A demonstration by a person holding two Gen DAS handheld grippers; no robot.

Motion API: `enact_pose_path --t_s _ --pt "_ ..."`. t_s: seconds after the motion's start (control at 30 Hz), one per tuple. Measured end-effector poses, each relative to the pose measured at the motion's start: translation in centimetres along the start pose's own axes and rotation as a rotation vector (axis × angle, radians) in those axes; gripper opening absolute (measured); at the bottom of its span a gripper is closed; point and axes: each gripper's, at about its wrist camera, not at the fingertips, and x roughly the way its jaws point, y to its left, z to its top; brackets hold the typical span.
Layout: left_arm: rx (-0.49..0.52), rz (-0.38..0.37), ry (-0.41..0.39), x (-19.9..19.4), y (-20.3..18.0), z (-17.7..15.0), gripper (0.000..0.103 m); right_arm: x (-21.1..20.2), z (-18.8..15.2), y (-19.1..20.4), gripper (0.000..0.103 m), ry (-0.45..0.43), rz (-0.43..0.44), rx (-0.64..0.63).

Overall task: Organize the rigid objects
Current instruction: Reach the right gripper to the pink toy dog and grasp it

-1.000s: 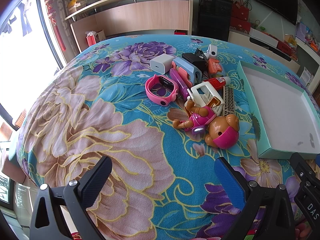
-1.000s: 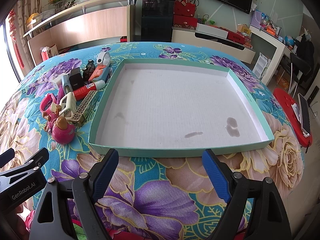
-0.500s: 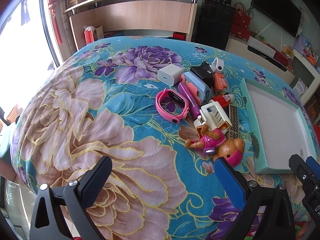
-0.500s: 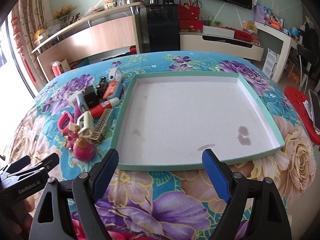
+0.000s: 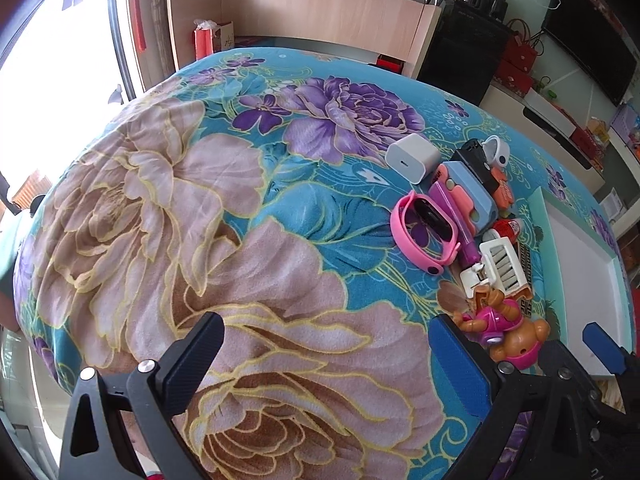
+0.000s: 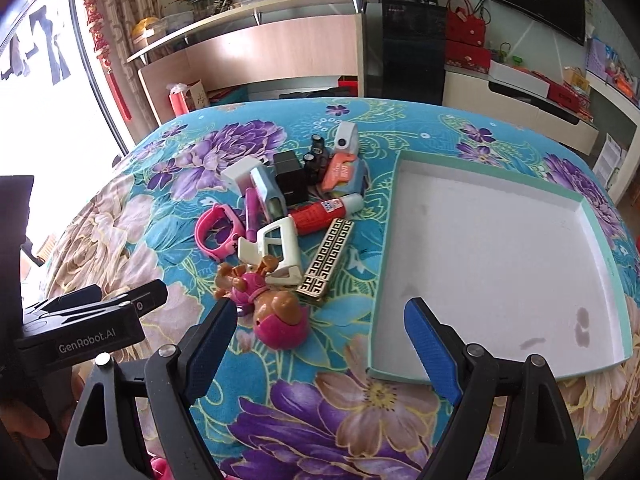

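Note:
A pile of small rigid objects lies on the flowered bedspread. It includes a pink-and-brown doll [image 6: 276, 312], a white plastic toy [image 6: 276, 248], a gold patterned box [image 6: 326, 260], a red glue stick [image 6: 320, 212], a pink watch [image 6: 218, 236] and a black box [image 6: 290, 178]. To the right of the pile sits a shallow teal-rimmed white tray [image 6: 500, 240] with nothing in it. My right gripper [image 6: 322, 340] is open above the bedspread, with the doll just beyond its left finger. My left gripper [image 5: 328, 360] is open over bare bedspread, with the pink watch [image 5: 424, 232] and doll [image 5: 508, 332] to its right.
A white charger [image 5: 412, 156] lies at the pile's far edge. The tray [image 5: 580, 280] runs along the right border of the left wrist view. The bedspread drops off toward a bright window on the left. A wooden counter and a black cabinet stand behind.
Both grippers have swung left. In the right wrist view the tray slid right and the pile came toward the centre. In the left wrist view the pile slid toward the right edge.

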Motion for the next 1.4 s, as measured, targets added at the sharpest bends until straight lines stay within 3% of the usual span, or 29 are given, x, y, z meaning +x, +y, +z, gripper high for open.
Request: enact_pose_path --t_s 0.47,0.93,1.23,1.4 --pt "-0.006 -0.03 0.028 2.5 1.5 1.3 0.103 5.4 0.3 3.9 0.086 0.082 0.006 -0.1" --pt "0.054 -0.05 0.031 3.7 0.2 2.3 0.103 6.8 0.1 3.3 0.085 0.102 -0.022 -0.074" --pt "0.103 -0.056 0.024 4.1 -1.5 3.1 0.103 5.9 0.2 1.9 0.058 0.083 -0.004 -0.012" --pt "0.137 -0.069 0.016 4.4 -2.9 3.5 0.103 5.4 0.2 0.9 0.058 0.069 0.022 0.03"
